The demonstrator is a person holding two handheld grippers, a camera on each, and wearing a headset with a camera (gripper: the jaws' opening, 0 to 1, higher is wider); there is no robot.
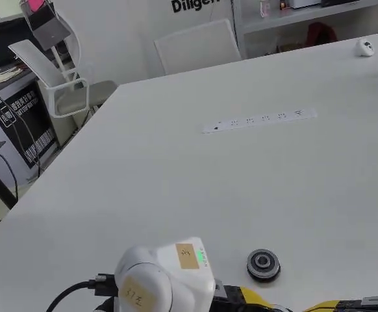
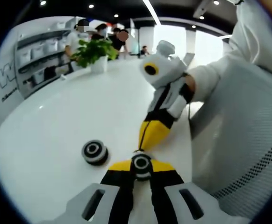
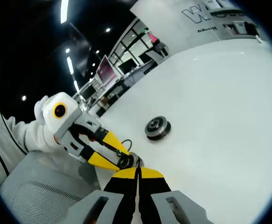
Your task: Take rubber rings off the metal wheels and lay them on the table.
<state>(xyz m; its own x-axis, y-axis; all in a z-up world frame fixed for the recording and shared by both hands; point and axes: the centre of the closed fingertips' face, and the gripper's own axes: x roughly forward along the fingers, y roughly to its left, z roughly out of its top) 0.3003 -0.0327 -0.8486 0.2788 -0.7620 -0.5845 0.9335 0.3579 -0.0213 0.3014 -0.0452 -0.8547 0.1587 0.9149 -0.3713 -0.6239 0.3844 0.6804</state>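
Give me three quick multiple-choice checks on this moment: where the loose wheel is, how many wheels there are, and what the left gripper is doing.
1. Where is the loose wheel?
A. in a tray
B. flat on the table
C. on a plate

2. How many wheels show in the left gripper view?
A. one
B. two
C. four

3. The left gripper is:
A. open and empty
B. shut on a screwdriver
C. shut on a second wheel

Answers:
1 B, it lies on the bare white top.
2 B, one lies on the table and one sits between the jaws.
3 C, its yellow tips clamp that wheel from both sides.
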